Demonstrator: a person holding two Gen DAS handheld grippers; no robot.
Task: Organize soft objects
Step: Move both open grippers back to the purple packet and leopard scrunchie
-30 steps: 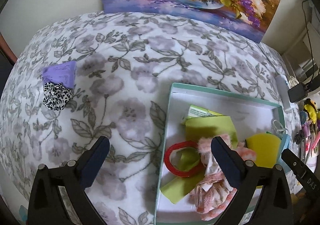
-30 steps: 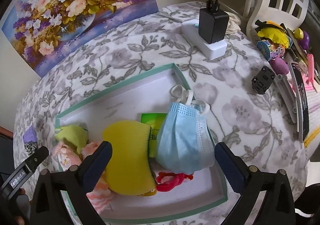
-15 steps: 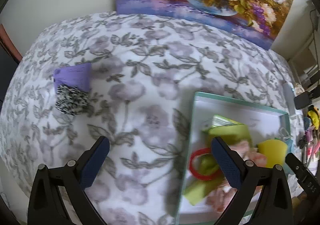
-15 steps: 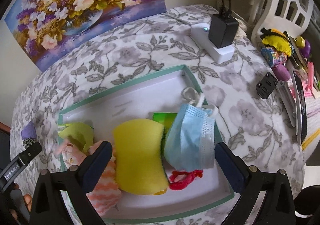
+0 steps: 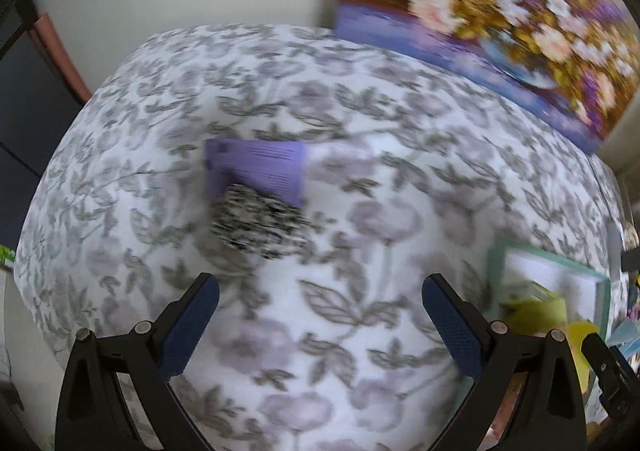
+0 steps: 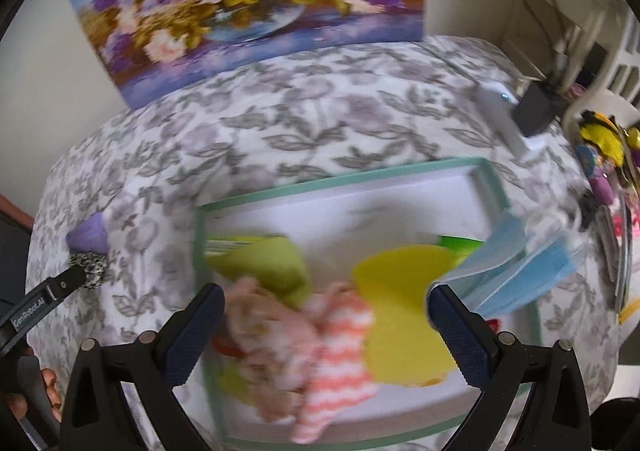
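Ahead of the left gripper (image 5: 320, 315) (jaws wide, empty) lies a scrunchie (image 5: 256, 227) overlapping a purple pad (image 5: 260, 167); a careless pinch risks lifting both.

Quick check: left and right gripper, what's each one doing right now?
Left gripper: open, holding nothing, above the floral cloth.
Right gripper: open, holding nothing, above the tray.
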